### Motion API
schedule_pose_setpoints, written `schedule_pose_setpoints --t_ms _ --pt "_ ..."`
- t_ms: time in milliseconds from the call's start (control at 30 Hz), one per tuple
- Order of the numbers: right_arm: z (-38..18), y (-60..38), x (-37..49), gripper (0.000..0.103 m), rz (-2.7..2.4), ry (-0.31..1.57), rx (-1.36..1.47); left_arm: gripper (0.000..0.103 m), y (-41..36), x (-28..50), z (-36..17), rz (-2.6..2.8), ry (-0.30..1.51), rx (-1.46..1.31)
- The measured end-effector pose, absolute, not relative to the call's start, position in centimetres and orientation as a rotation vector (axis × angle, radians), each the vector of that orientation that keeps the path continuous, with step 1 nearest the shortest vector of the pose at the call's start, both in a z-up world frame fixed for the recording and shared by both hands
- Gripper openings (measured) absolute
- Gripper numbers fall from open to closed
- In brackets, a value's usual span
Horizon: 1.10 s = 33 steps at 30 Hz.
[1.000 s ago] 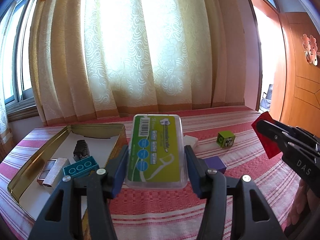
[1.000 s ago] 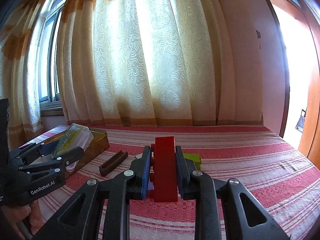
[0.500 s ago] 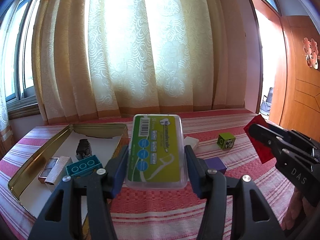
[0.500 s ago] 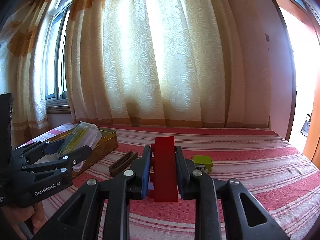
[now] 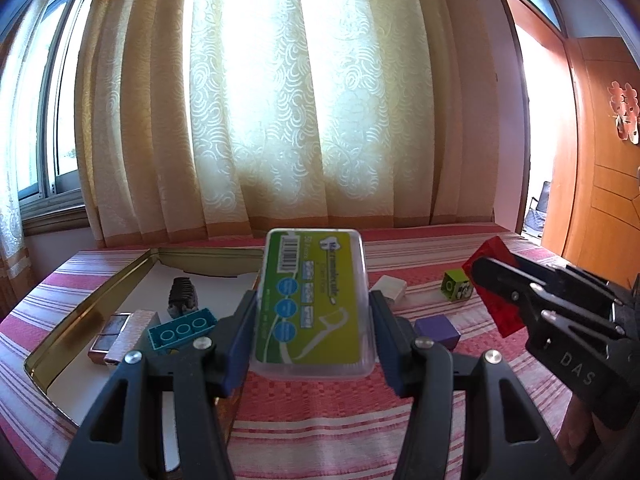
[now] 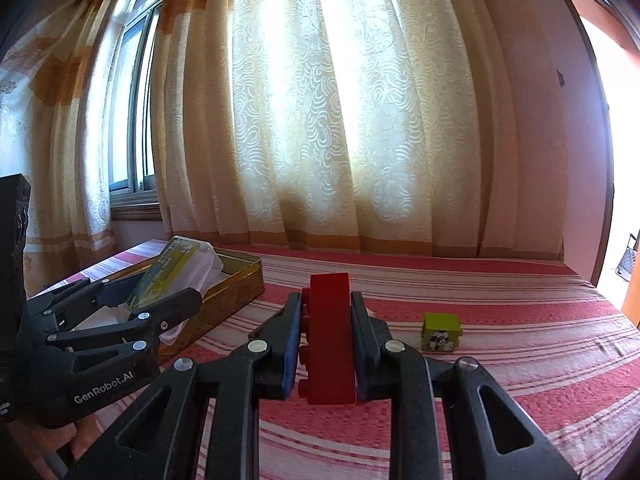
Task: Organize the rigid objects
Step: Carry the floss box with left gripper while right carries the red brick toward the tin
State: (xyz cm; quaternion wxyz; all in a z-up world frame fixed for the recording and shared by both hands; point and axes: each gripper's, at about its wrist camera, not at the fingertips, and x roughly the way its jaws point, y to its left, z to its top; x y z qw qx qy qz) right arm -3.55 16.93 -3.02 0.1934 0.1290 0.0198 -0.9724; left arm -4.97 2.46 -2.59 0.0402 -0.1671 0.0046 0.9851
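A clear plastic floss-pick box (image 5: 314, 300) with a green and yellow label stands upright between the blue pads of my left gripper (image 5: 314, 308), which is shut on it above the striped cloth, just right of the gold tin (image 5: 80, 320). My right gripper (image 6: 326, 308) is shut on a red brick (image 6: 330, 332) held on edge. In the left wrist view the red brick (image 5: 496, 288) and the right gripper (image 5: 504, 292) come in from the right. The right wrist view shows the left gripper (image 6: 160, 300) with the box (image 6: 180, 268) over the tin (image 6: 236, 292).
Inside the tin lie a teal brick (image 5: 182, 330), a dark ribbed piece (image 5: 183, 294) and a pinkish metallic block (image 5: 116, 336). On the cloth are a white block (image 5: 390, 288), a purple cube (image 5: 436, 330) and a green cube (image 6: 440, 330). Curtains hang behind the far edge.
My right gripper with the red brick has shifted left, closer to the left gripper and the tin. The left gripper and its box have hardly moved.
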Motion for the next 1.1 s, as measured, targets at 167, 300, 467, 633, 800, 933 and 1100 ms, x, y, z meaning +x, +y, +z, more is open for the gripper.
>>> schedule_pose_setpoints --t_ms 167,300,467,633,800,933,1100 --pt "-3.0 16.2 -3.4 0.025 -2.713 0.058 0.361 0.054 1.7 -4.8 -2.7 3.029 0.009 -0.513" --pt "-3.1 15.4 -3.4 0.025 -2.698 0.064 0.359 0.054 1.2 -4.6 -2.7 3.043 0.008 -0.506" --pt "-3.1 14.6 -3.3 0.025 -2.681 0.074 0.360 0.054 0.5 -4.5 -2.7 3.053 -0.001 -0.502" --pt "-3.2 13.8 -3.3 0.025 -2.665 0.081 0.359 0.054 -0.1 -4.3 -2.8 3.066 -0.009 -0.495" --pt "-3.2 13.1 -3.4 0.025 -2.653 0.085 0.355 0.054 -0.6 -4.3 -2.8 3.070 -0.014 -0.494" --pt "-3.3 12.5 -3.4 0.025 -2.641 0.089 0.359 0.054 -0.7 -4.3 -2.8 3.075 -0.012 -0.489" --pt "-3.3 12.0 -3.5 0.025 -2.629 0.095 0.360 0.054 -1.3 -4.0 -2.8 3.096 -0.005 -0.470"
